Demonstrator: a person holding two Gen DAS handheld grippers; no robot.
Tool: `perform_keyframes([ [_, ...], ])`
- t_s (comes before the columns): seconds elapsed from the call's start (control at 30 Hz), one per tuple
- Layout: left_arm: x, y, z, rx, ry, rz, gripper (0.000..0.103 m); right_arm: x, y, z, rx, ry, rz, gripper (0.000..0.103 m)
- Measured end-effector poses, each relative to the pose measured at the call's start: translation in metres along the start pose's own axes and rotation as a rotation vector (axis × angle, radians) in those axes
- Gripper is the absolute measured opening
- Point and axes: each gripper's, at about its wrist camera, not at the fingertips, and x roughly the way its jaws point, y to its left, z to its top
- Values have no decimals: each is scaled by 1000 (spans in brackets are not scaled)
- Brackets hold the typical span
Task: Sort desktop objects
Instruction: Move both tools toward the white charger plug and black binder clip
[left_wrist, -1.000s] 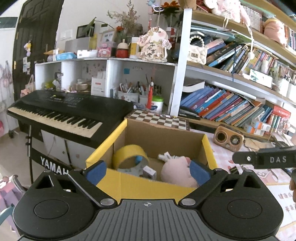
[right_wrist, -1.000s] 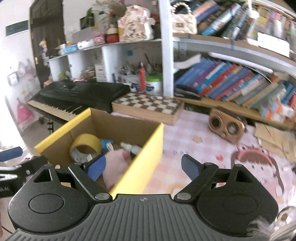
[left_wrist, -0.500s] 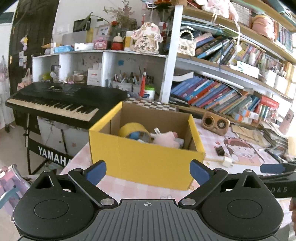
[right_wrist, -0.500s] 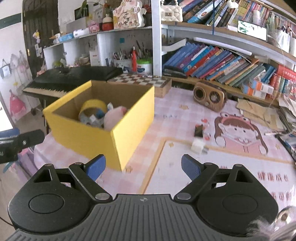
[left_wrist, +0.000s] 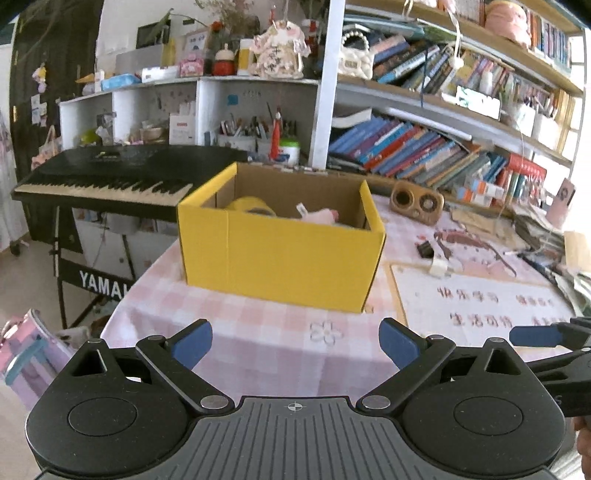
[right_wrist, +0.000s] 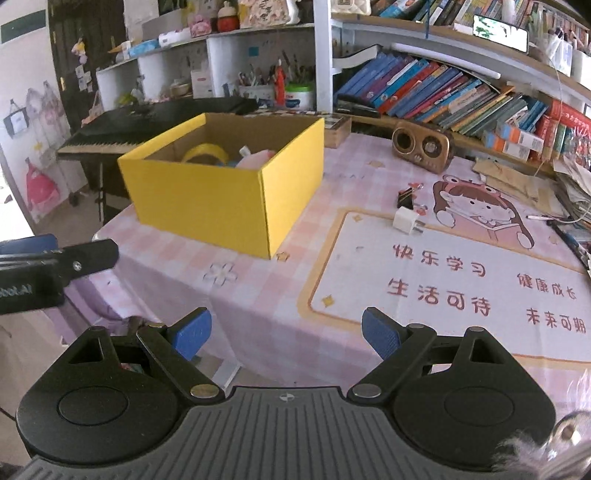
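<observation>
A yellow cardboard box (left_wrist: 280, 258) (right_wrist: 221, 195) stands on the pink checked tablecloth and holds a yellow tape roll (left_wrist: 251, 205) (right_wrist: 203, 153) and a pink plush toy (left_wrist: 321, 216) (right_wrist: 256, 158). A white charger plug (right_wrist: 406, 221) (left_wrist: 439, 266) and a black binder clip (right_wrist: 406, 197) (left_wrist: 425, 249) lie on the cloth right of the box. My left gripper (left_wrist: 295, 343) hangs open and empty near the table's front edge. My right gripper (right_wrist: 286, 332) is open and empty too, over the front edge.
A brown wooden speaker (right_wrist: 423, 146) sits behind the plug. A printed desk mat (right_wrist: 461, 280) covers the right side. A black keyboard (left_wrist: 110, 177) stands left of the table. Bookshelves (left_wrist: 424, 147) line the back. Papers (right_wrist: 517, 181) pile at the far right.
Both grippers have pulled back from over the box toward the table's front edge. The box now looks smaller and farther away. Both stayed open and empty.
</observation>
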Motion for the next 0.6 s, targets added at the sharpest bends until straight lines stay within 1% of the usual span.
perform_keyframes([
  [0.1, -3, -3, -5, 3, 9, -14, 99, -4, 4, -8, -10, 7, 6, 88],
  [0.2, -6, -9, -10, 28, 22, -43, 99, -9, 7, -15, -6, 16, 0, 88],
  [0.37, -7, -21, -14, 77, 38, -96, 99, -16, 4, -23, 20, 22, -25, 88],
  [0.6, -5, -29, -16, 102, 49, -147, 99, -23, -3, -32, 63, 37, -70, 88],
])
